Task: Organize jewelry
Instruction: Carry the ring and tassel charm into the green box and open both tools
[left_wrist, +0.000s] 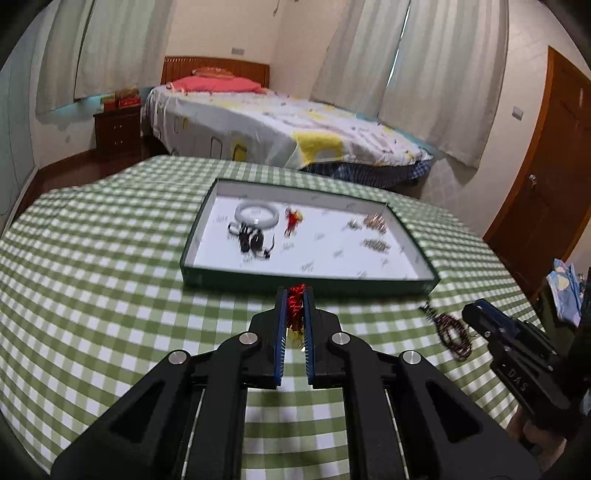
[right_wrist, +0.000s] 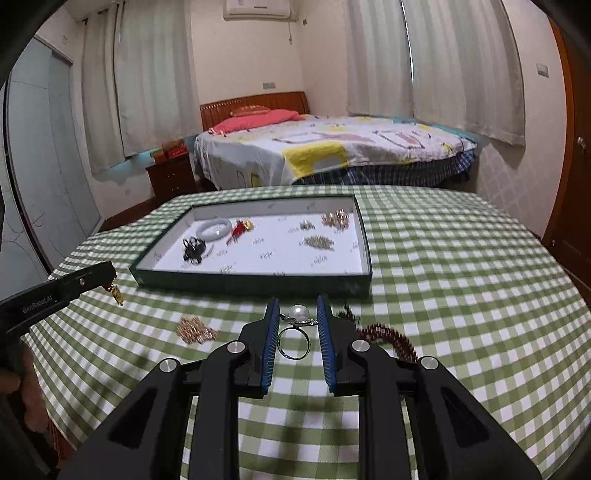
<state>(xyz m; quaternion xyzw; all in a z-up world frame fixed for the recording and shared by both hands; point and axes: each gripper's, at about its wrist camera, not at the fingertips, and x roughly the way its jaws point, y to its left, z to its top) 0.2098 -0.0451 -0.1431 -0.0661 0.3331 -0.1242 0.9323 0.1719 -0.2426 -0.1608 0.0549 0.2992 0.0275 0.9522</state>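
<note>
Left gripper (left_wrist: 295, 295) clamped on a red braided cord charm (left_wrist: 296, 308), just before the shallow green tray (left_wrist: 192, 236). Right gripper (right_wrist: 297, 306) spread wide around a silver pearl ring (right_wrist: 297, 328) lying on the green checked tablecloth (right_wrist: 461, 295), near that tray's front wall.

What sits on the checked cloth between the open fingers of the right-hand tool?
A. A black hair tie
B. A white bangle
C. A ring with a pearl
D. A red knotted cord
C: in the right wrist view the pearl ring lies on the tablecloth between the spread fingers of the right gripper, not yet gripped.
</note>
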